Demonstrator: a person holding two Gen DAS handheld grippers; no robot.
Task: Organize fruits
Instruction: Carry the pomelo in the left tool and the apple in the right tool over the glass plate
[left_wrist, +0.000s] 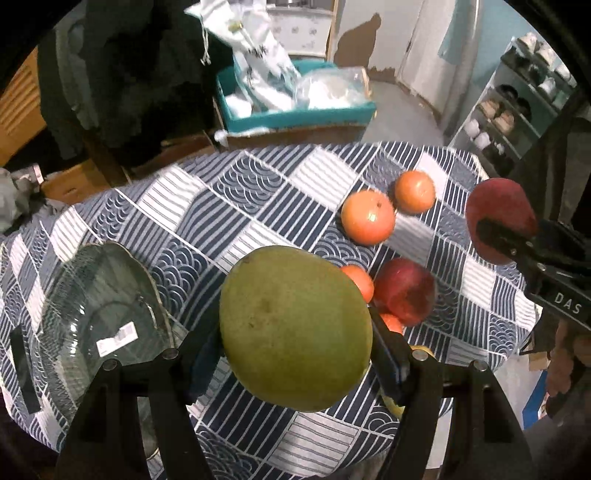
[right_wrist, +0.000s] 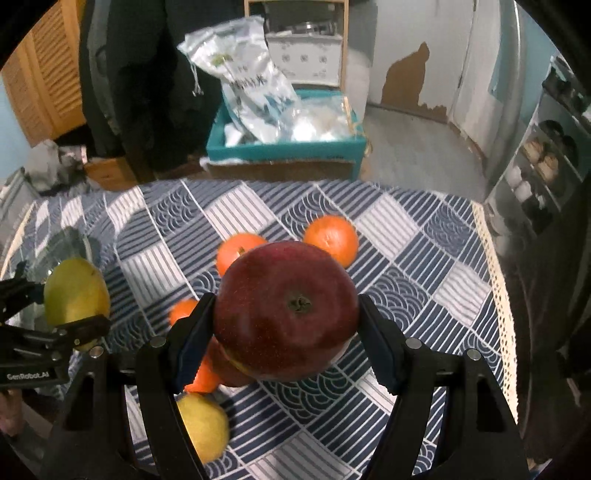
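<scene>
left claw (left_wrist: 295, 354) grasps green mango (left_wrist: 295, 328) — glass plate (left_wrist: 92, 295) lies lower left, nearer it | right claw (right_wrist: 286, 332) grasps red apple (right_wrist: 286, 310) — farther off

The green mango (left_wrist: 295, 328) hides most of two oranges (left_wrist: 358, 282) behind it, while the glass plate (left_wrist: 92, 306) runs off-frame.

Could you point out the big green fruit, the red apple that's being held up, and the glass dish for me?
green fruit (left_wrist: 295, 328), left wrist view, middle of its skin.
held red apple (right_wrist: 286, 314), right wrist view, just beside its stem.
glass dish (left_wrist: 92, 295), left wrist view, bare inner wall.
</scene>
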